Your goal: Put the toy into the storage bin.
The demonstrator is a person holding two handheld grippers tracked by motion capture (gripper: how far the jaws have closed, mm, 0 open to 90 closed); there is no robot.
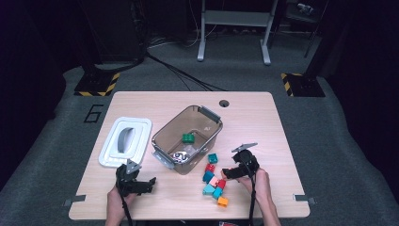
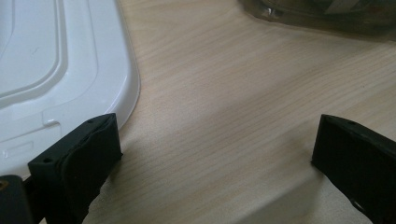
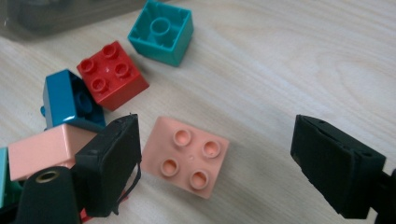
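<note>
With our right tool point(image 3: 215, 154) open astride the pink brick point(image 3: 185, 157) at lower centre, we risk its left jaw snagging the crowded neighbouring peach brick point(image 3: 44, 151) on closing.

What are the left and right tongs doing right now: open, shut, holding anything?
Left tongs: open, empty, over bare table beside the white lid.
Right tongs: open, holding nothing, jaws either side of the pink brick.
</note>
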